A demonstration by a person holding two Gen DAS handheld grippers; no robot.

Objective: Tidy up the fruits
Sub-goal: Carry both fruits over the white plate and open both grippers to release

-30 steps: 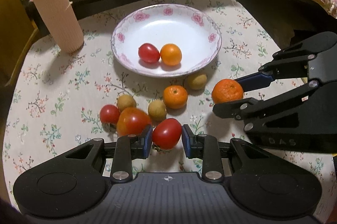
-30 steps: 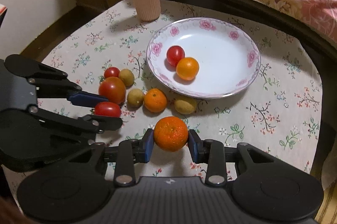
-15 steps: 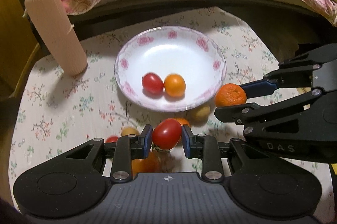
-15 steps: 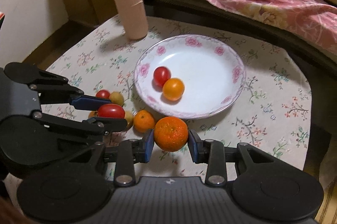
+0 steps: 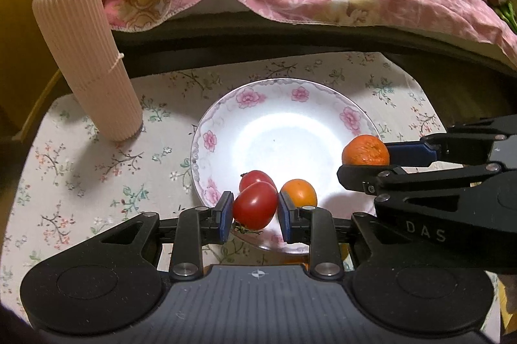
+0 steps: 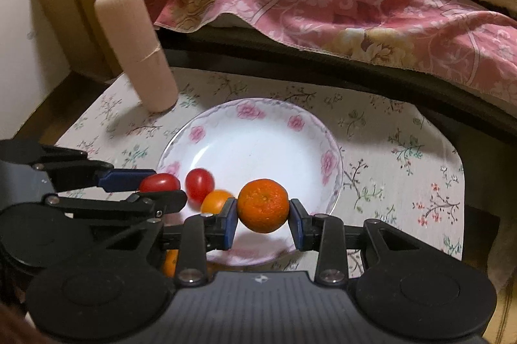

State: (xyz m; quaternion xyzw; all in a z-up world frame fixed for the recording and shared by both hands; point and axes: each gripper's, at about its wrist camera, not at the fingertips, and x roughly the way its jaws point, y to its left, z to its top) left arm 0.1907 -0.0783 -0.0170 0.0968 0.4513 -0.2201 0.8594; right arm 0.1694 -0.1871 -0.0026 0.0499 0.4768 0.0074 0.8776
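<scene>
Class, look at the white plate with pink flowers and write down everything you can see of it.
The round, shallow white plate with pink flowers looks like glazed ceramic, with a grey scrolled line round the rim. It sits flat on the floral tablecloth, right of the ribbed pink cylinder. A small red tomato and a small orange fruit lie in its near side; the rest is bare and glossy.

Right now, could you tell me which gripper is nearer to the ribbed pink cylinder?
Left. The left gripper, gripping a tomato, is on the cylinder's side of the plate; the right gripper, gripping a mandarin, is farther across.
</scene>
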